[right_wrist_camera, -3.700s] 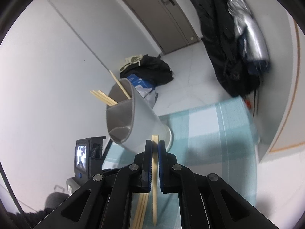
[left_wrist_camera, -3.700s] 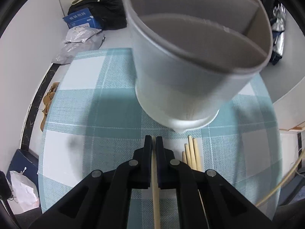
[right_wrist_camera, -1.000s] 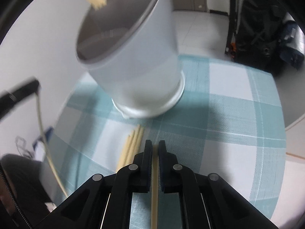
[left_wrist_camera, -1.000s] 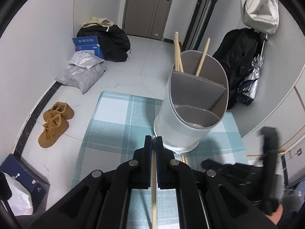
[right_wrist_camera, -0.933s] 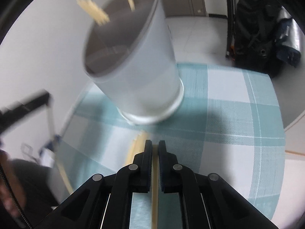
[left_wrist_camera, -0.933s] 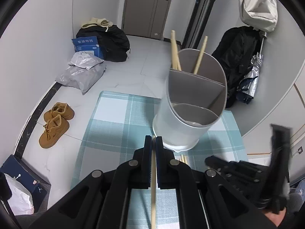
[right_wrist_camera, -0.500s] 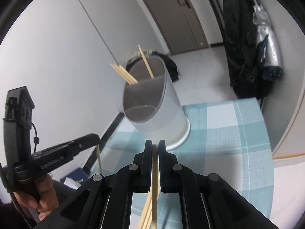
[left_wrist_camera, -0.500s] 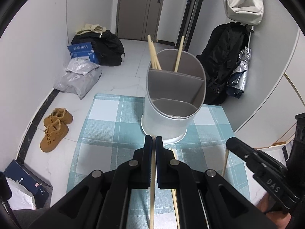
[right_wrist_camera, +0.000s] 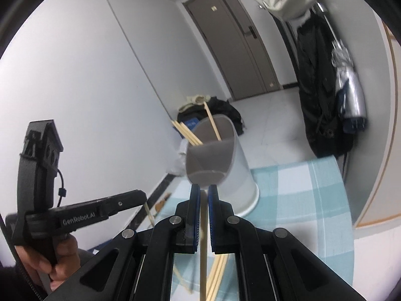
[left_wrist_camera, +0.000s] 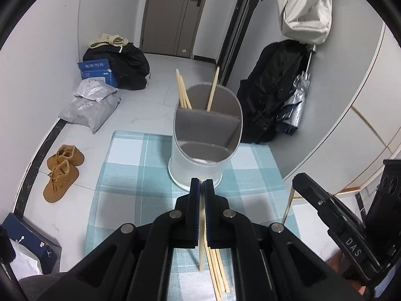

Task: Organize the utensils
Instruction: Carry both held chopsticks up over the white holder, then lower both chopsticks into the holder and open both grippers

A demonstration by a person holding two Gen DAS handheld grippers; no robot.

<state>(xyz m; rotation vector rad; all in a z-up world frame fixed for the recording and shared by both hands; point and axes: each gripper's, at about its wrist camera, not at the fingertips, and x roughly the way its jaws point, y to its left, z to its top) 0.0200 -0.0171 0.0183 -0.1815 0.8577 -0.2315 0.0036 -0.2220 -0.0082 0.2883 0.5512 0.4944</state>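
A white divided utensil holder [left_wrist_camera: 205, 148] stands on the checked tablecloth [left_wrist_camera: 125, 175], with several wooden chopsticks [left_wrist_camera: 183, 92] in its far compartment. My left gripper [left_wrist_camera: 202, 183] is shut on one chopstick [left_wrist_camera: 201, 248] hanging down, just short of the holder. My right gripper [right_wrist_camera: 204, 189] is shut on another chopstick [right_wrist_camera: 203, 258], raised before the holder [right_wrist_camera: 220, 165]. Loose chopsticks [left_wrist_camera: 218, 271] lie on the cloth below. The right gripper also shows in the left wrist view [left_wrist_camera: 298, 178], the left gripper in the right wrist view [right_wrist_camera: 142, 197].
The table edge drops to a tiled floor with brown shoes [left_wrist_camera: 62, 170], grey parcels [left_wrist_camera: 92, 102], a blue box [left_wrist_camera: 96, 71] and black bags [left_wrist_camera: 125, 60]. A black coat and umbrella [left_wrist_camera: 295, 100] hang at the right wall.
Both grippers have risen and drawn back from the holder, each still holding its chopstick. The holder now looks smaller and farther in both views.
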